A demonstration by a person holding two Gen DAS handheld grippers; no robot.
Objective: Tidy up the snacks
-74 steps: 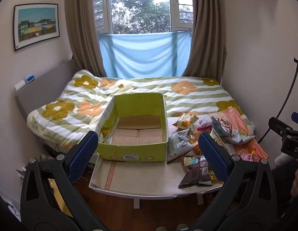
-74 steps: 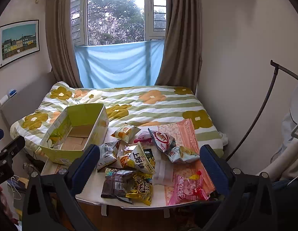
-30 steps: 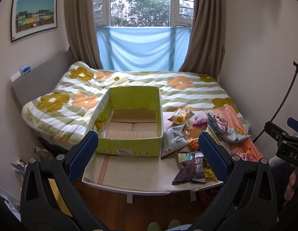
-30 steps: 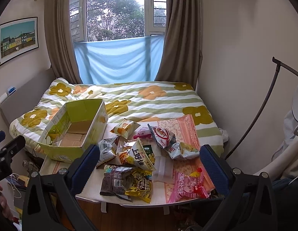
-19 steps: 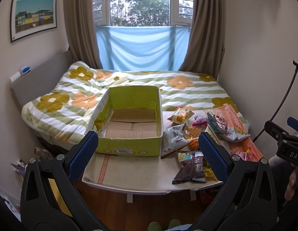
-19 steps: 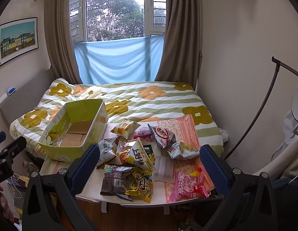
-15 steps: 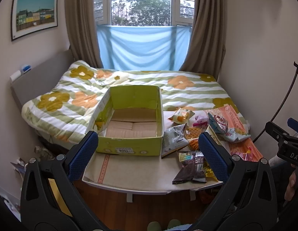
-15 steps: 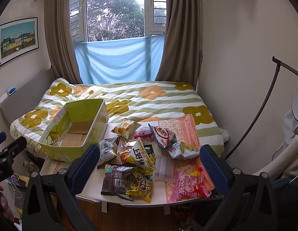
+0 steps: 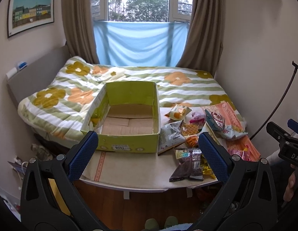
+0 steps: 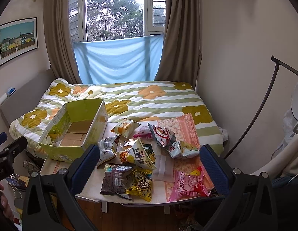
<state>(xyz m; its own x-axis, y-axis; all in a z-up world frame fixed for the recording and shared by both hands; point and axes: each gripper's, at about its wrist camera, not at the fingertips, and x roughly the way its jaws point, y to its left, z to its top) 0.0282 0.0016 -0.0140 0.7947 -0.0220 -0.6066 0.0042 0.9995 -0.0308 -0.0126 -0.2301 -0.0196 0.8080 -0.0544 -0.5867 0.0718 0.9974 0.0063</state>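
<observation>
1. Bed [image 9: 187, 88] with a green-striped flowered quilt fills the far part of the room under the window; it lies behind the table.
2. Low white table [image 9: 133, 169] stands at the foot of the bed, carrying the box and all the snacks.
3. Green cardboard box [image 9: 129, 146] sits on the table's left half, top open, only its brown bottom flaps visible inside.
4. Left gripper [image 9: 147, 154] hovers above the table's near edge, in front of the box; jaws spread wide, nothing between them.
5. Right gripper [image 10: 149, 163] hovers over the snack pile; jaws likewise spread wide and holding nothing.
6. Snack pile [image 10: 141, 154] lies loose on the table's right half, just beside the box, none inside it.
7. Pink packet [image 10: 189, 184] lies at the pile's near right corner.
8. Dark brown packet [image 10: 114, 181] lies at the near edge, touching a yellow packet [image 10: 141, 188].
9. White Oishi bag [image 10: 143, 156] sits mid-pile, tilted.
</observation>
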